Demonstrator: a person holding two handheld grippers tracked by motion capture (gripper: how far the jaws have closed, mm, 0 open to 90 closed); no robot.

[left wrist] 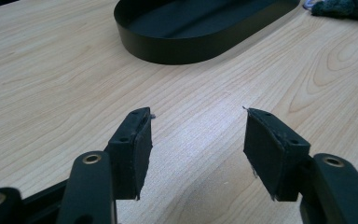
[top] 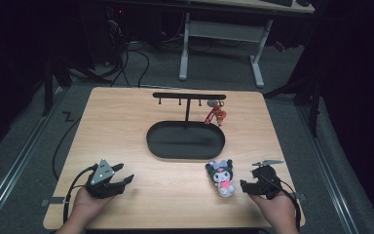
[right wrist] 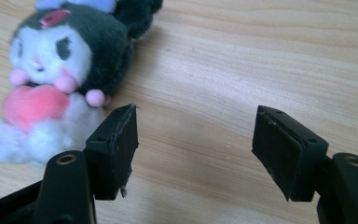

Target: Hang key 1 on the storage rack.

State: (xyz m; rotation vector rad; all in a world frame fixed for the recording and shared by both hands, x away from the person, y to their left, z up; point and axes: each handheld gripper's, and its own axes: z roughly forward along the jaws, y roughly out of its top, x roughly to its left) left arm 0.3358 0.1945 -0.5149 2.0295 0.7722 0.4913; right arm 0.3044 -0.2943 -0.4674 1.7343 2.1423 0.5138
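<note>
**Lining up on the plush before the pinch**

I held my right tool at the lower right of the high view, jaws spread wide with nothing between them, just beside the plush. The plush lay on its back on the worktop, below and to the right of the black tray. In the right gripper view the plush sat at the upper left of the frame, outside my left jaw rather than between the two, so the first thing I judged necessary was to swing the tool toward it until the body was centred in the gap.

The soft body would squash, I reckoned, so a grip across the middle, low near the worktop, looked surer than one on an ear or a foot. If it carries a loop for the stand in the upper middle, where a red charm already hung at the right end, I could not make it out.

My left tool was also spread and empty, resting at the lower left of the high view, well apart from the plush, pointing toward the tray.
</note>
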